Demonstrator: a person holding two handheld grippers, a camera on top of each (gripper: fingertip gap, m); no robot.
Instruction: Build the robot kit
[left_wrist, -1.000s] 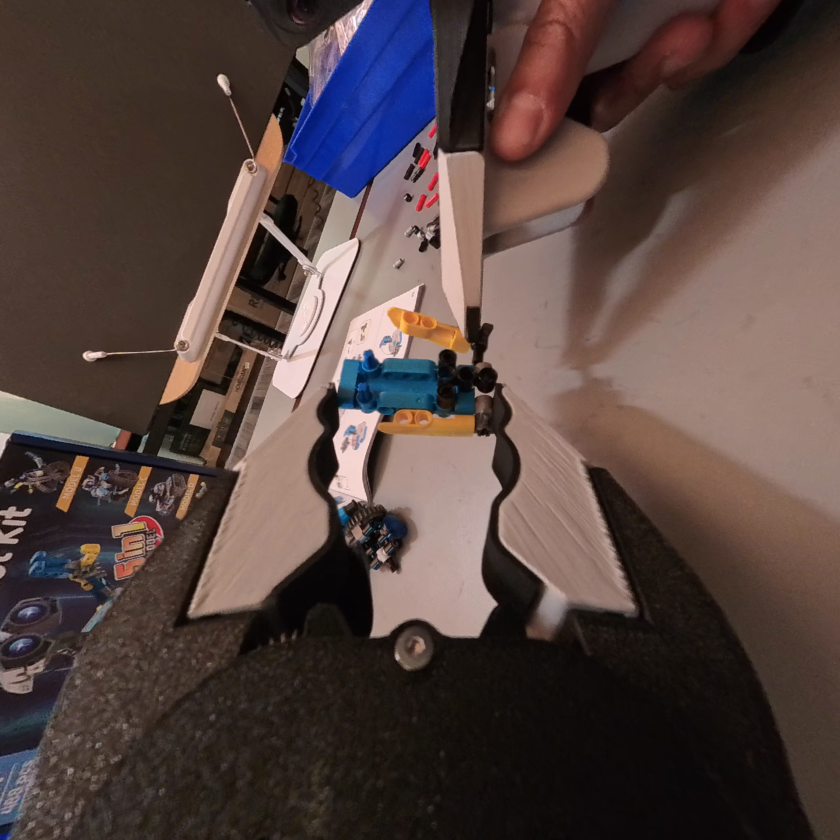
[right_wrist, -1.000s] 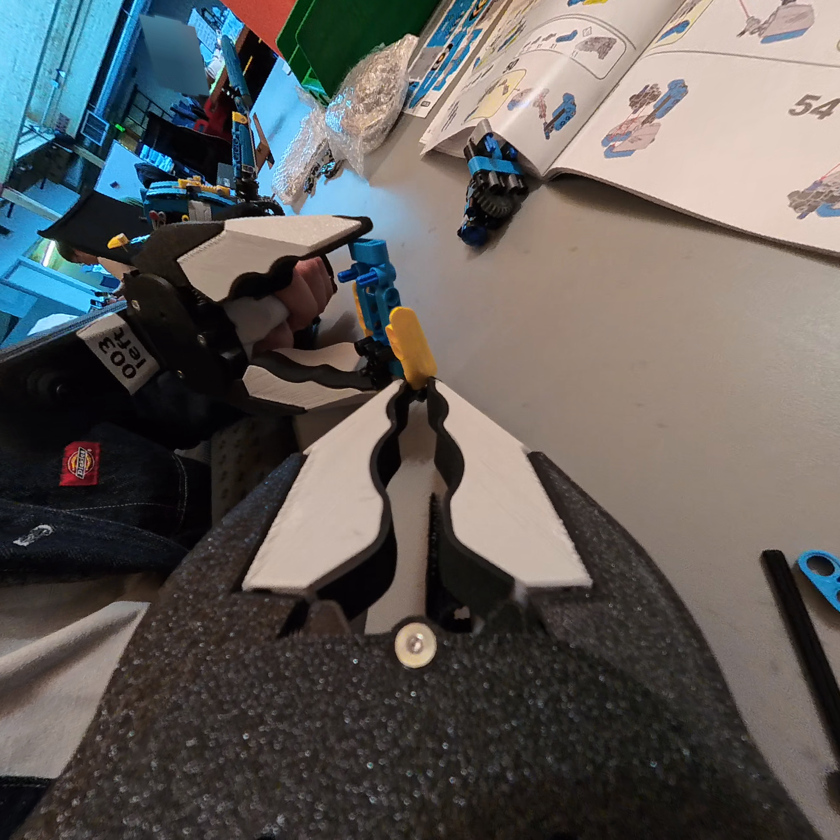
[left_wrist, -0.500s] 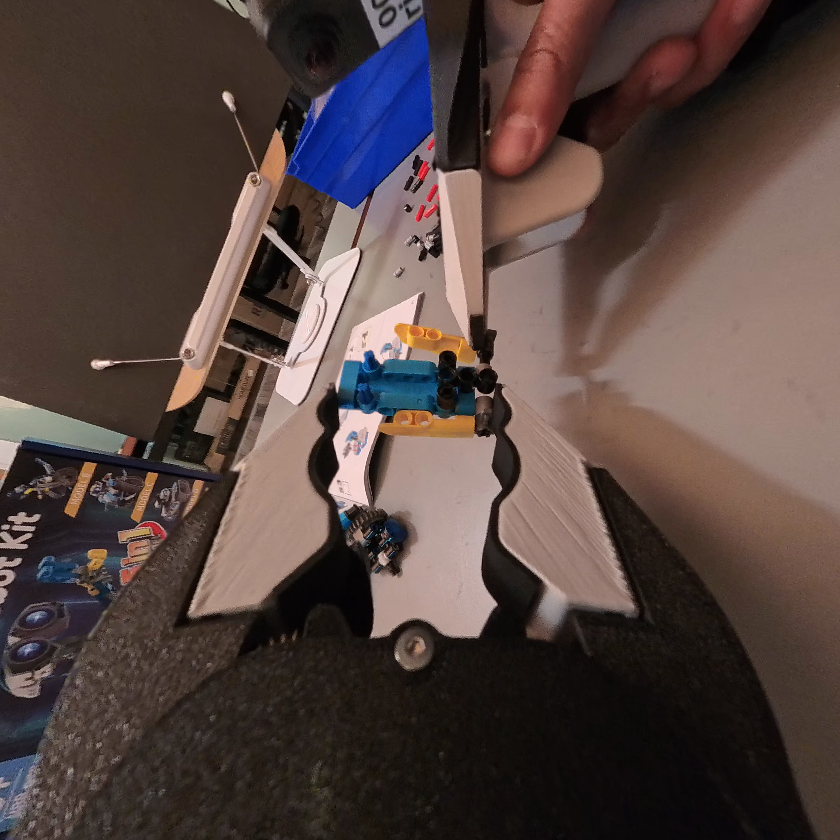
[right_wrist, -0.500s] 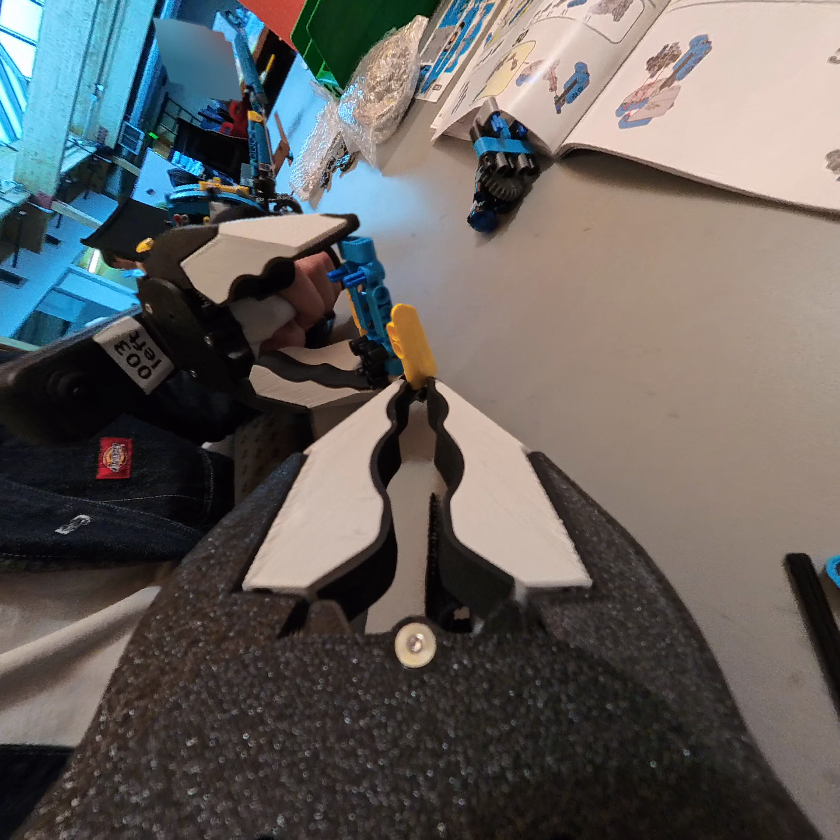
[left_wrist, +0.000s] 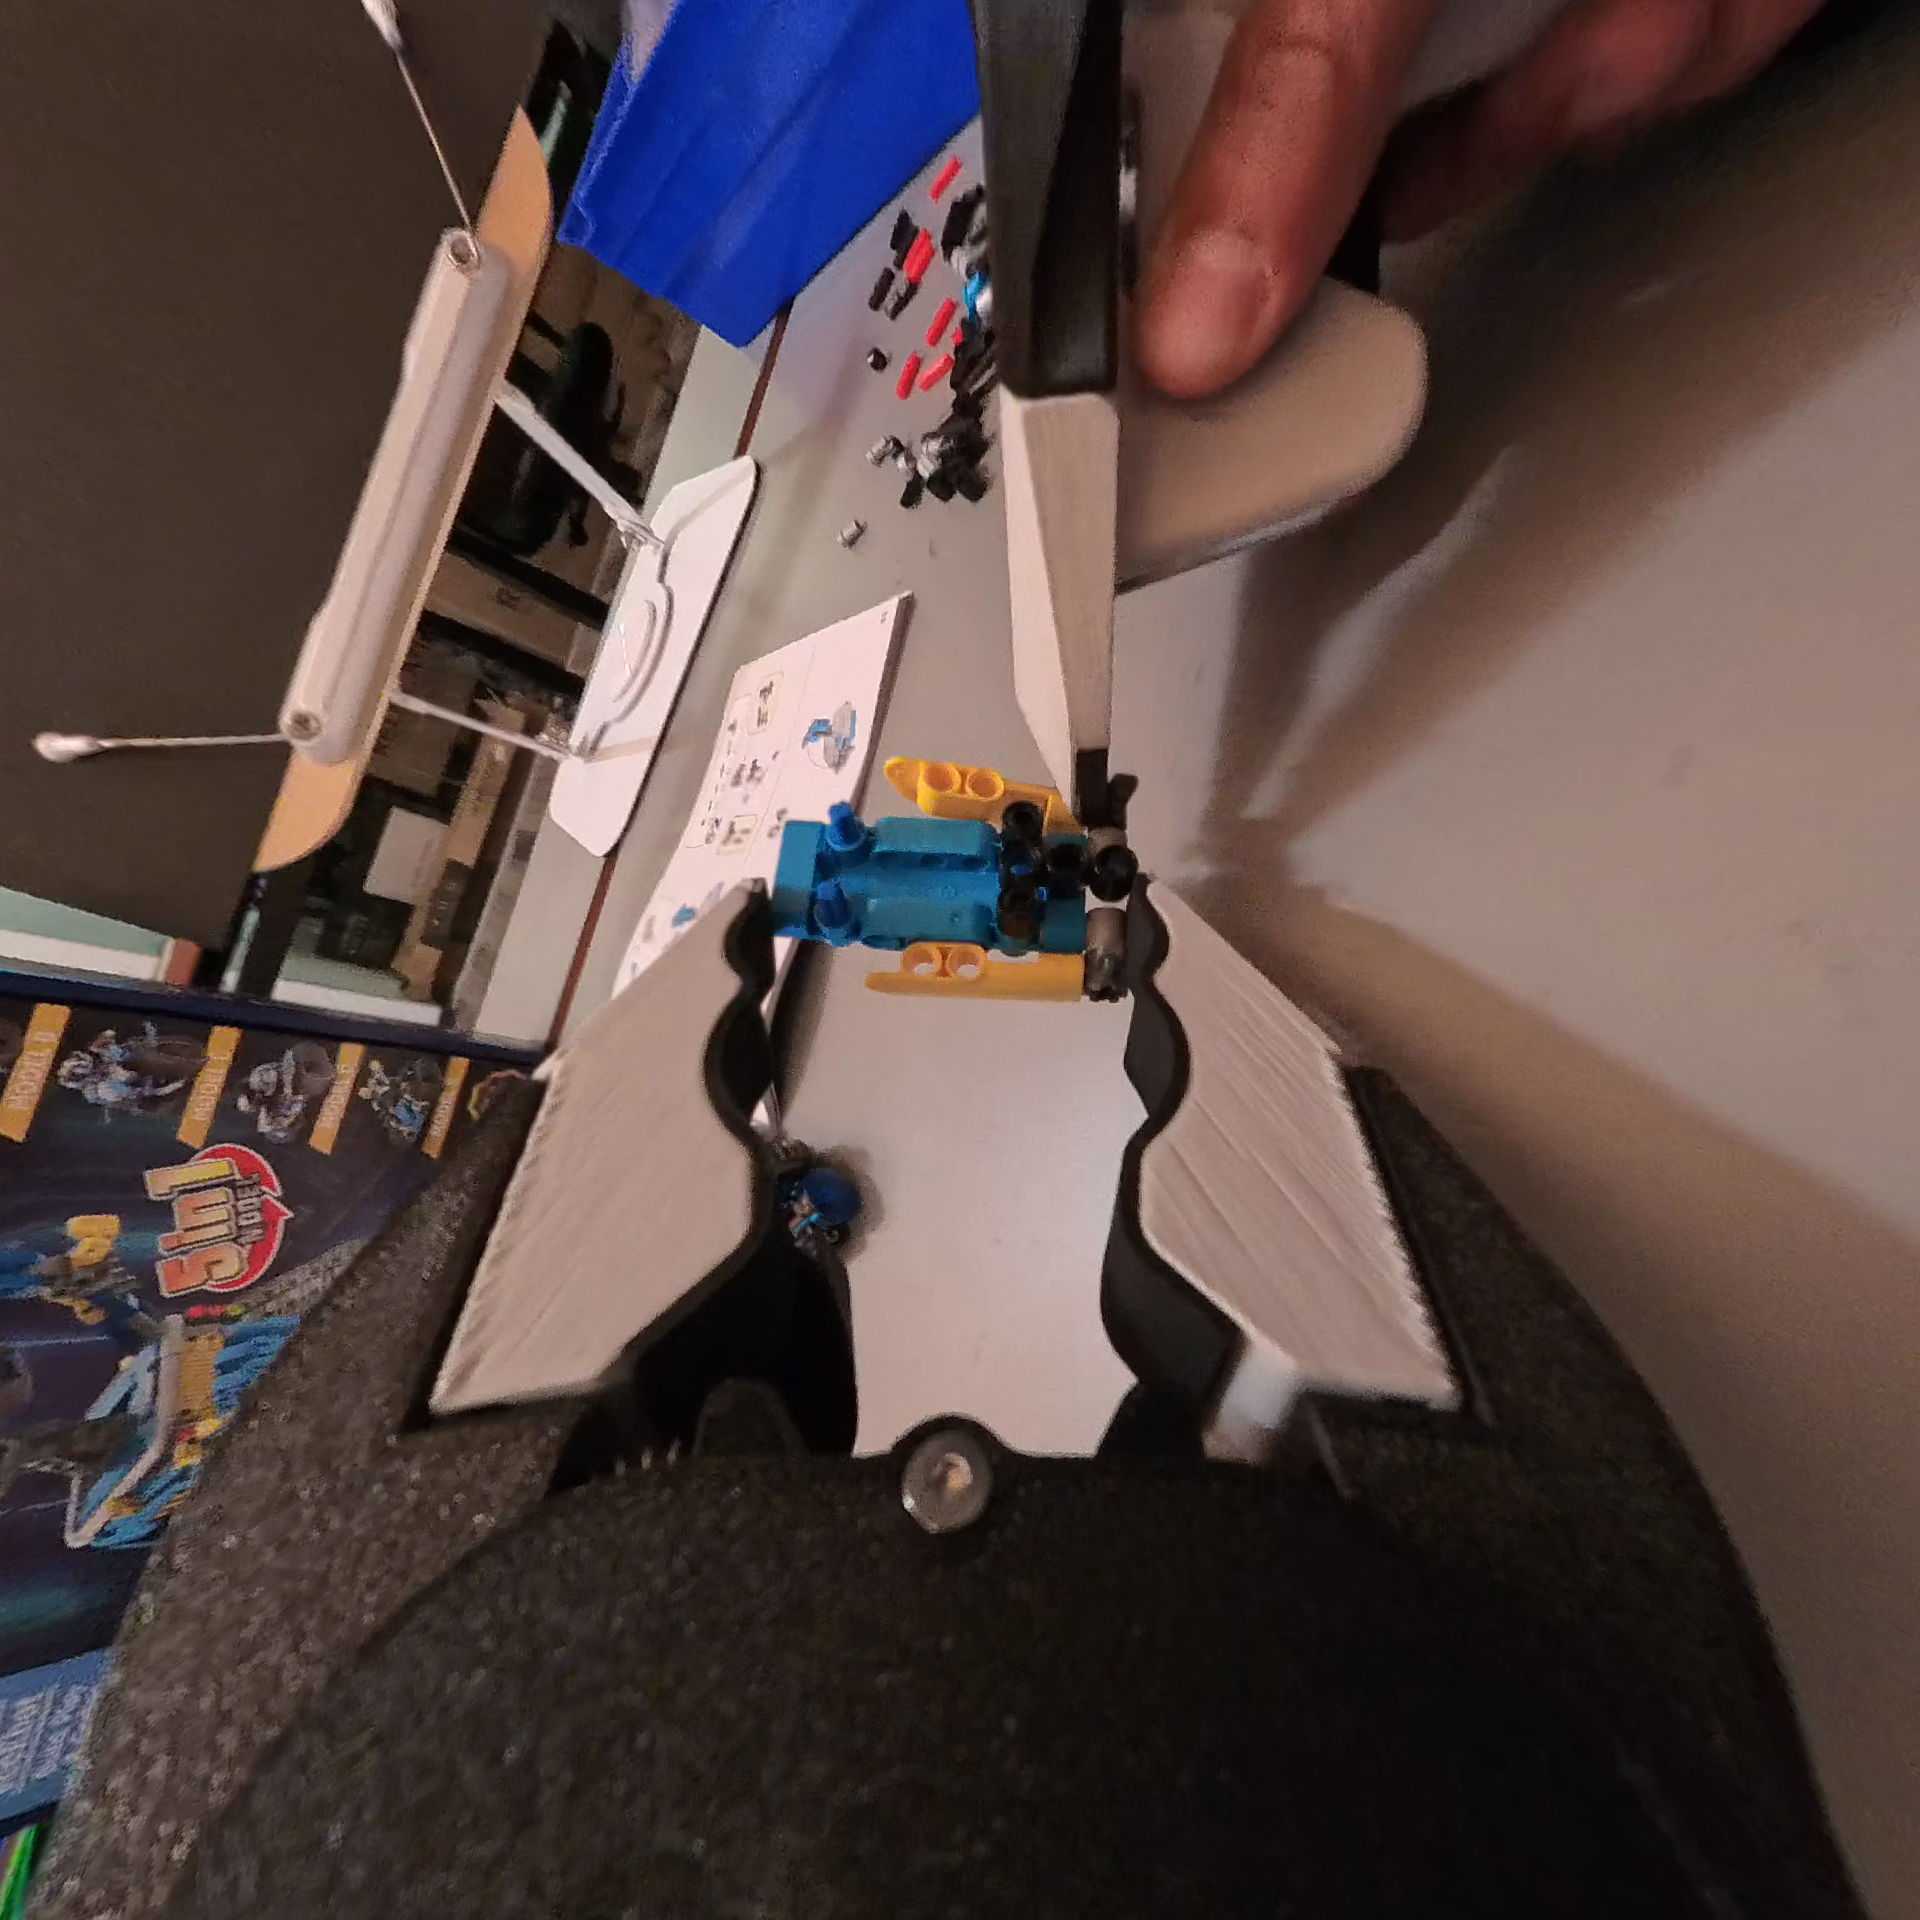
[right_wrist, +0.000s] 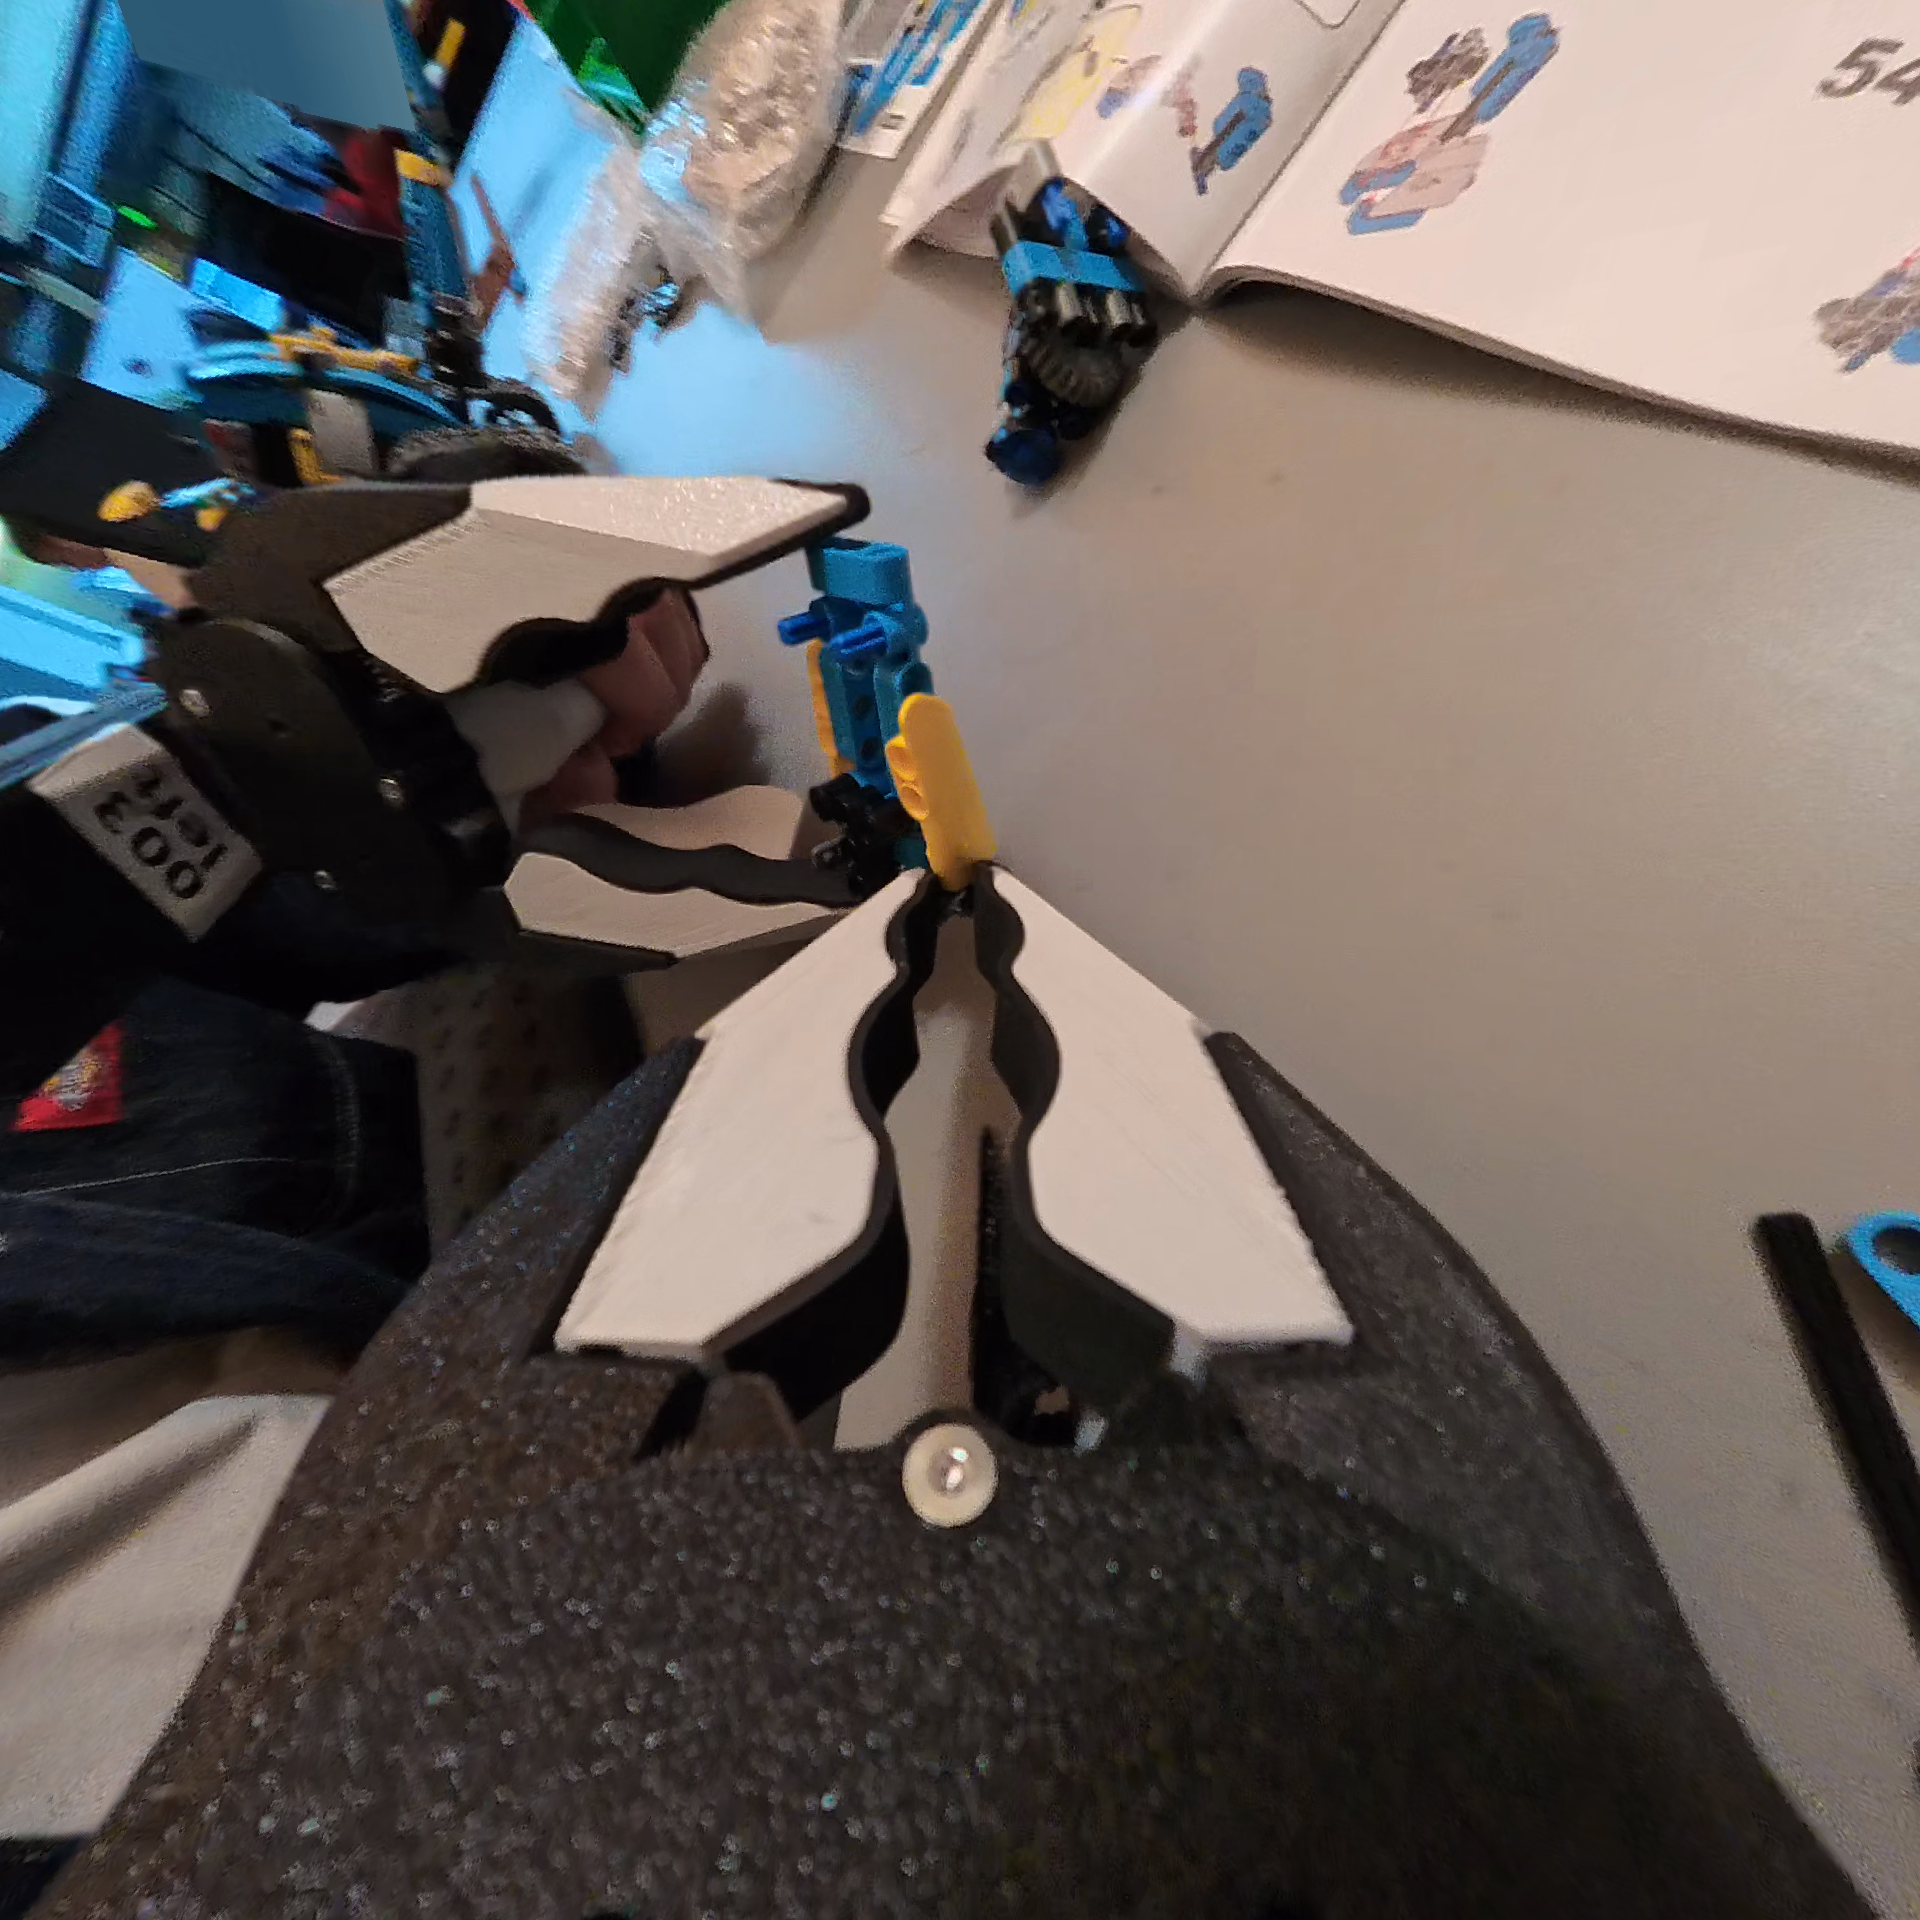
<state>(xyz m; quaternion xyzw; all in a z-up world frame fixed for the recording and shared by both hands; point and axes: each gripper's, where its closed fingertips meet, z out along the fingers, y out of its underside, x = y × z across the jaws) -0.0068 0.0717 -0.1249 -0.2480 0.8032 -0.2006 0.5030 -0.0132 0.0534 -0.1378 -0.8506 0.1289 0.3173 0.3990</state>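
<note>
Toy block model (left_wrist: 935, 894), blue with two yellow pieces, hangs above the grey table (right_wrist: 1455, 831) between your two grippers. Your left gripper (left_wrist: 945, 925) has its fingers spread wide around the model, one tip at each end, touching. Your right gripper (right_wrist: 951, 883) has its fingers pinched nearly together on a small black peg at the model's end. One open picture booklet (right_wrist: 1558, 208) lies nearby, with one small blue and black wheel piece (right_wrist: 1060, 322) touching its edge. One printed toy box (left_wrist: 156, 1247) lies well apart. Bare table spreads to the right.
</note>
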